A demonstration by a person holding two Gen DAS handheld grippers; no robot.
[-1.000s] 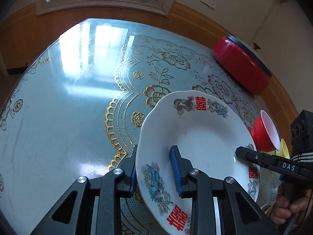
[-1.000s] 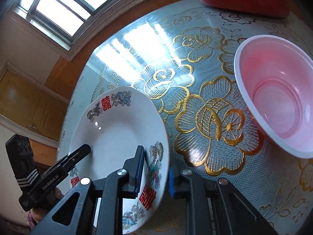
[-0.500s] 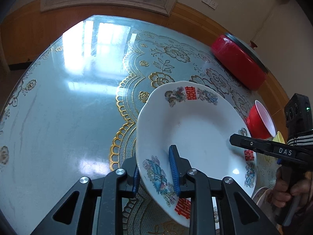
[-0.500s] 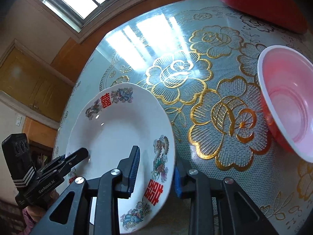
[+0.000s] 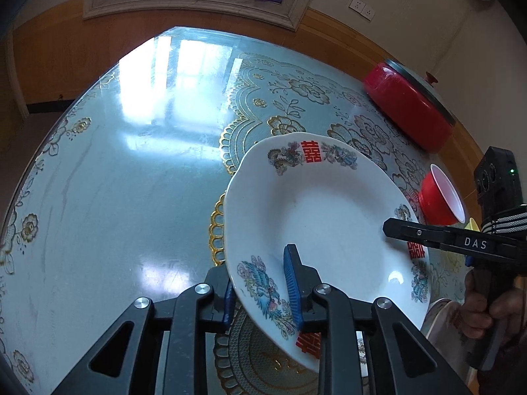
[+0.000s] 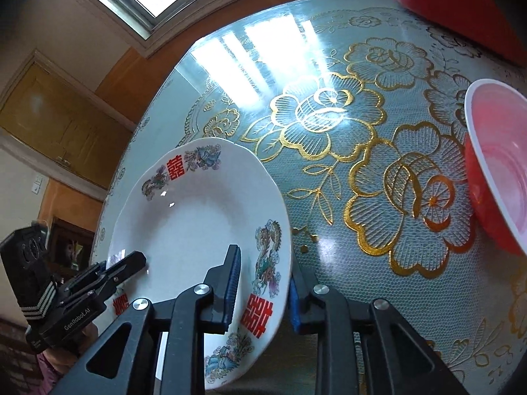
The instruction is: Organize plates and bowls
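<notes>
Glass-topped table (image 5: 115, 197), lace cloth under: white plate (image 5: 329, 217) hanging tilted above it.
Left gripper (image 5: 263, 293) & right gripper (image 6: 263, 286) both closing on opposite rims, prob. sharing weight w/ red bowl (image 6: 494, 171) nearby.

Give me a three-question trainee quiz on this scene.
1. True or false: the plate lies flat on the table.
2. How many grippers have the plate's rim between their fingers? A none, B one, C two.
3. What colour is the outside of the bowl?

Key
1. False: it is held tilted, clear of the table.
2. C: the left gripper and the right gripper each have the rim between their jaws, which are closing.
3. Red.
</notes>
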